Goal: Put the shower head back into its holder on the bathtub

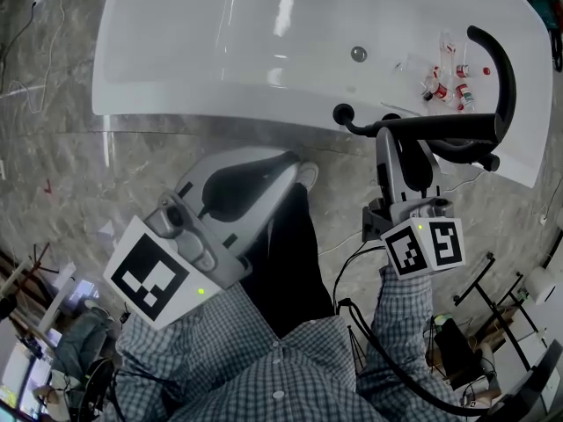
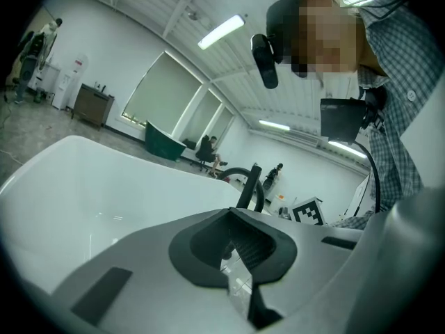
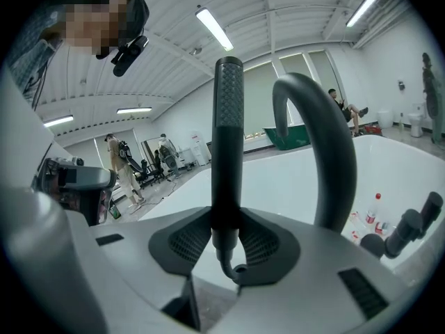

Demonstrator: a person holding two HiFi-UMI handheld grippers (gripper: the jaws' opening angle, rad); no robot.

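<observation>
A white bathtub (image 1: 220,69) fills the top of the head view. My right gripper (image 1: 400,134) is shut on the black shower head (image 1: 457,128), holding it level over the tub's near rim, beside the tall black arched spout (image 1: 503,64). In the right gripper view the shower head's handle (image 3: 227,138) stands upright between the pads, its hose end (image 3: 233,266) curling out below. A black round fitting (image 1: 343,112) sits on the rim just left of it. My left gripper (image 1: 295,163) hangs shut and empty near the rim, its pad tips touching (image 2: 231,214).
Several small red-capped bottles (image 1: 449,82) lie inside the tub by the spout, and a drain (image 1: 358,54) sits mid-tub. Marbled floor (image 1: 53,148) surrounds the tub. Black stands and cables (image 1: 466,323) clutter the lower right. People stand far off in the room (image 3: 125,172).
</observation>
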